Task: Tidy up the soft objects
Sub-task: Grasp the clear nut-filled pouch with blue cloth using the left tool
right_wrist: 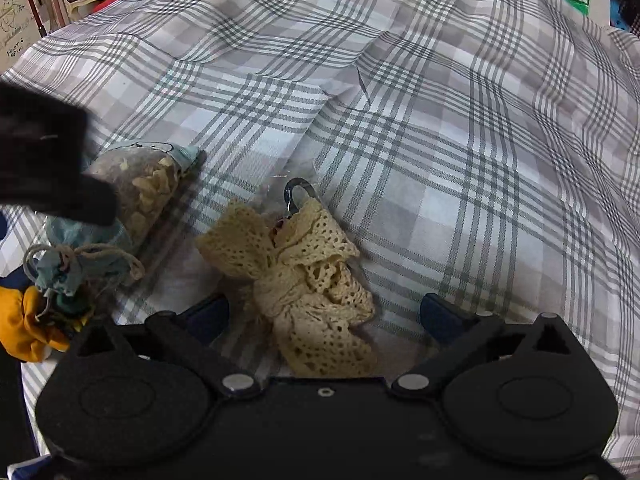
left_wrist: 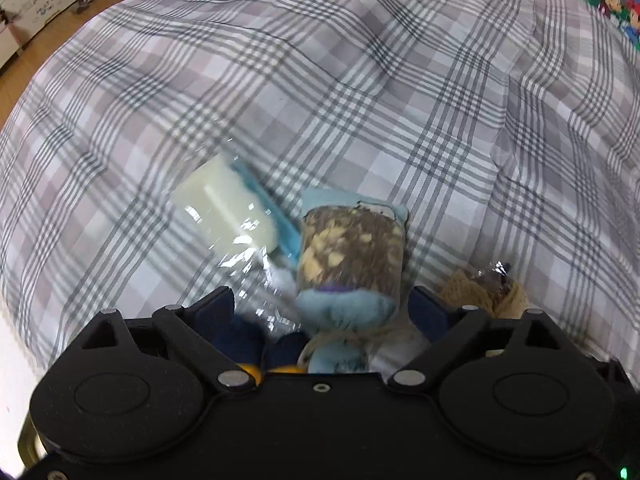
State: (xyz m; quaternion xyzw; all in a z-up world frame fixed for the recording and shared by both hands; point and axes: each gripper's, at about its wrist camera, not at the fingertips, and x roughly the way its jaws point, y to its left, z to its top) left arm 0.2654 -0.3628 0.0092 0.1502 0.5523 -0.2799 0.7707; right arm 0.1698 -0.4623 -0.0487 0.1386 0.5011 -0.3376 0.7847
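On the grey-and-white plaid bedsheet (right_wrist: 440, 152), the right gripper (right_wrist: 324, 312) stands with its jaws spread wide on either side of a cream crocheted lace pouch (right_wrist: 312, 280), which lies on the cloth between the blue pads without either one touching it — released, by the look of it, and laid down where the soft things are being gathered. Just to its left lies a blue cloth sachet with a clear window showing dried brown filling (right_wrist: 140, 196), its neck tied with twine. The left gripper (left_wrist: 324, 308) hangs over that sachet, jaws open, the pads clear of its sides, so it grasps nothing. A white sponge with a blue edge in clear wrapping (left_wrist: 224, 204) rests just left of the sachet, touching it — probably one row. A yellow fabric bundle (right_wrist: 36, 328) sits at the near left.
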